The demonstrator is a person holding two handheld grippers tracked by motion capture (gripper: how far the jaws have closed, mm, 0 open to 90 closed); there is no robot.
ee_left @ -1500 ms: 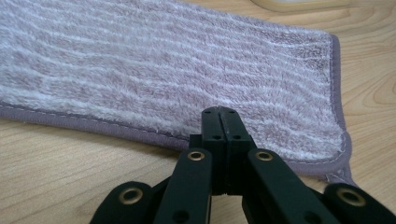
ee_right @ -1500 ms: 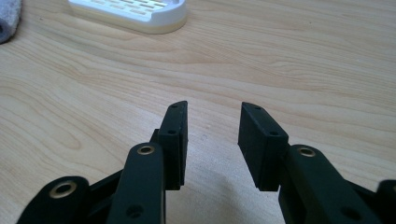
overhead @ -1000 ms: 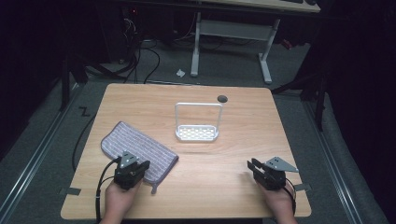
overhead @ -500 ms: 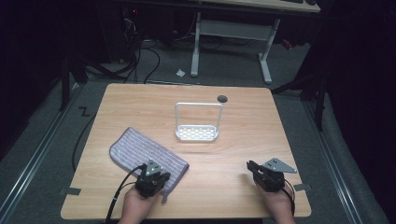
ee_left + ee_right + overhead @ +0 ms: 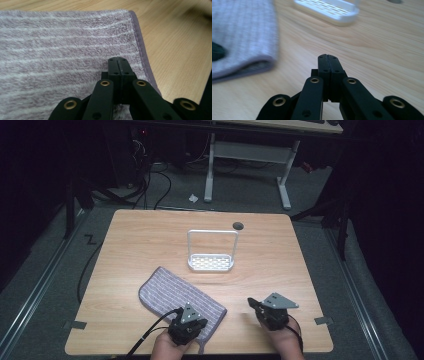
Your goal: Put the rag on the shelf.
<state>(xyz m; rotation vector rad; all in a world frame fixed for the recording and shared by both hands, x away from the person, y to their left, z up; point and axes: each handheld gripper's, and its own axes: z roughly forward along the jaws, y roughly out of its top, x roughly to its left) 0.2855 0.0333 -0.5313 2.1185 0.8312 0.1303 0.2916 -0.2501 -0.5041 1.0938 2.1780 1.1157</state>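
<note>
Left gripper (image 5: pixel 189 326) jaws pressed together, low, near edge; right gripper (image 5: pixel 256 305) jaws just closed, nothing between.

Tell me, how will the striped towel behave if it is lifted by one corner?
The towel will probably hang limp and unfold: it is soft, fluffy cloth, lying folded double. It looks light, so sliding it on the smooth table should be easy, though it may bunch.

text: none readable | labels: none | brands: none | numbers: none | signs: none
</note>
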